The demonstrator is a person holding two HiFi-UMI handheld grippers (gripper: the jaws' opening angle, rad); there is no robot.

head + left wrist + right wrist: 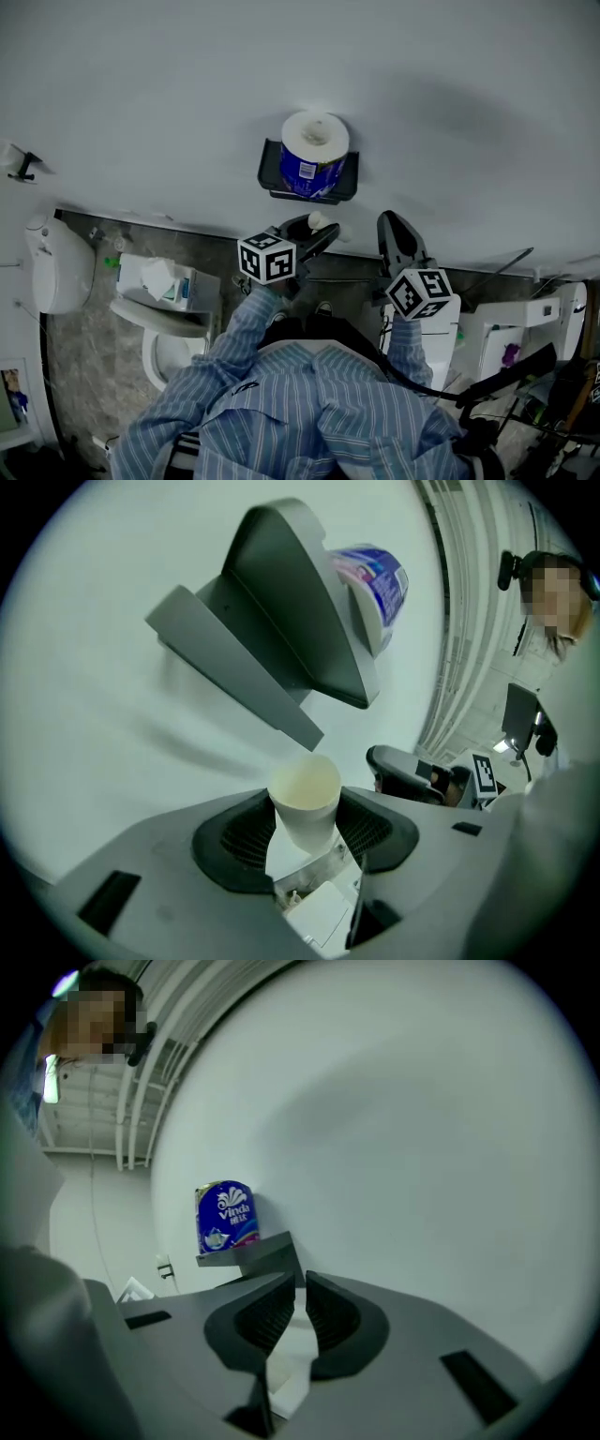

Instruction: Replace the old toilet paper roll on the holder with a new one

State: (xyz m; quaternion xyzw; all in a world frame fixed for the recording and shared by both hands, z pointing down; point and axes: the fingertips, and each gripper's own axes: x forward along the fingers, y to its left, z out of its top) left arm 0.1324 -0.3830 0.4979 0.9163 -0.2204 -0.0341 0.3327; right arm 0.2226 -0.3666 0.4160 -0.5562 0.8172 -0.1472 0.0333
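A dark holder [307, 183] hangs on the white wall, and a wrapped new roll [314, 155] in blue packaging stands on its shelf. Just below it, my left gripper [317, 232] is shut on an empty cream cardboard tube [317, 221]. In the left gripper view the tube [305, 803] sits upright between the pads [242, 834], under the holder [281, 639] and the roll [375, 588]. My right gripper [392, 227] hovers to the right of the holder, shut with nothing in it. Its view shows the jaws [300, 1312] closed, with the roll [225, 1218] and the holder [253, 1252] ahead on the left.
A toilet [164, 323] stands lower left with a tissue pack [155, 279] on its tank. A white dispenser [56, 267] hangs on the left wall. White cabinets [511, 323] and cables fill the lower right. My right gripper [412, 775] shows in the left gripper view.
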